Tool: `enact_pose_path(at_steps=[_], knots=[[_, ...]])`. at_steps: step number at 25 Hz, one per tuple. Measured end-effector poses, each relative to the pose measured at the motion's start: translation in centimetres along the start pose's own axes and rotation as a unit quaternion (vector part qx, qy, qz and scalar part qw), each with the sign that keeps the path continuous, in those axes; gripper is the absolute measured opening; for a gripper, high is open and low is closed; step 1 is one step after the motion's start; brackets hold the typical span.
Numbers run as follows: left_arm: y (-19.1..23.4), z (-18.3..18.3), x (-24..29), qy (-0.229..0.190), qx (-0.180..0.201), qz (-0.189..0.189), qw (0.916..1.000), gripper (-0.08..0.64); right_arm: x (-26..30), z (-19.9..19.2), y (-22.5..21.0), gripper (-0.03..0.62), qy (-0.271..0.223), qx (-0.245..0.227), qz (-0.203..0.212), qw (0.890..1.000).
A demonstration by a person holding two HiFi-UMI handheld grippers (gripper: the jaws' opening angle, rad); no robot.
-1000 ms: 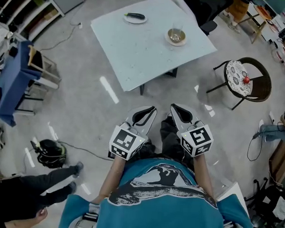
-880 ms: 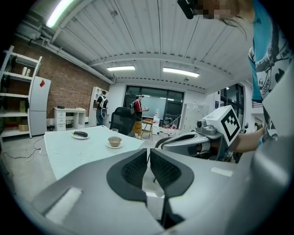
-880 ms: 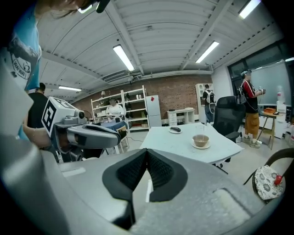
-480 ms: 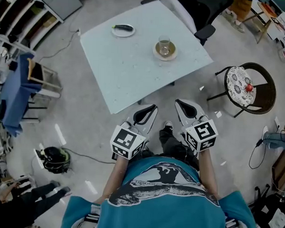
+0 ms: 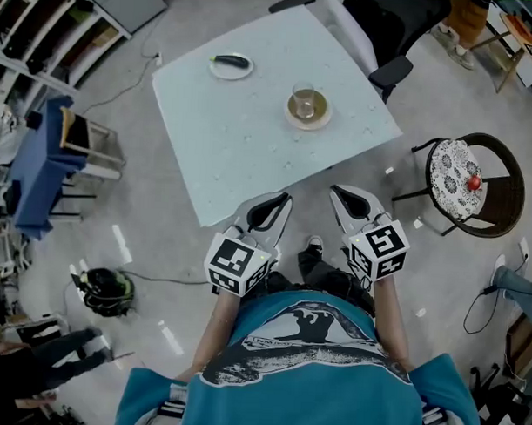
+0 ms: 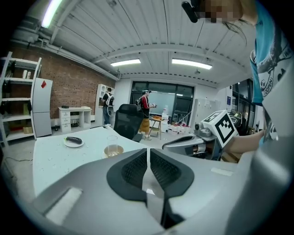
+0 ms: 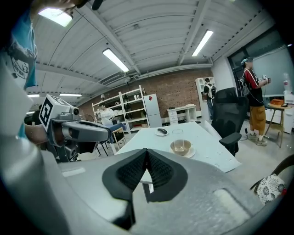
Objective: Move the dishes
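One pale square table (image 5: 251,146) is counted. Two round white plates are on it: far plate (image 5: 229,74), near plate (image 5: 309,126). One dark aubergine (image 5: 229,61), one tan bowl (image 5: 310,105), one clear glass (image 5: 302,86). Two grey tongs: left tongs (image 5: 283,201), right tongs (image 5: 335,191).

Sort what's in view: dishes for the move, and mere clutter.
Job: plate with dark vegetable; bowl and glass on saucer.
Lying about: round chair, red ball on its cushion, black office chair, blue cloth.

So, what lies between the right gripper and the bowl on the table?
Nothing but bare table lies between the right gripper and the bowl, as the head view shows.
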State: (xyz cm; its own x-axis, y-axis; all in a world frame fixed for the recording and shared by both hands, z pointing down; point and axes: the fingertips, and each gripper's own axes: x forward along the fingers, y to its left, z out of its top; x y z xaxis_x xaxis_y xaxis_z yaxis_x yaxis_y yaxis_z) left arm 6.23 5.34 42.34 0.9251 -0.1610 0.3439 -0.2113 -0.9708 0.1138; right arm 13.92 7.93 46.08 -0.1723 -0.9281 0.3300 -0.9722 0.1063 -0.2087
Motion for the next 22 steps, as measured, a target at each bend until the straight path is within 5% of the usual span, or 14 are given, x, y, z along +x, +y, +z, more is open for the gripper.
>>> enact_pose_path(at_steps=[22], knots=[[2.0,-1.4,-1.7,0.036,0.01,0.081,0.996,0.034,3.3,-0.8,0.3,0.002,0.022,-0.002,0.06,0.998]])
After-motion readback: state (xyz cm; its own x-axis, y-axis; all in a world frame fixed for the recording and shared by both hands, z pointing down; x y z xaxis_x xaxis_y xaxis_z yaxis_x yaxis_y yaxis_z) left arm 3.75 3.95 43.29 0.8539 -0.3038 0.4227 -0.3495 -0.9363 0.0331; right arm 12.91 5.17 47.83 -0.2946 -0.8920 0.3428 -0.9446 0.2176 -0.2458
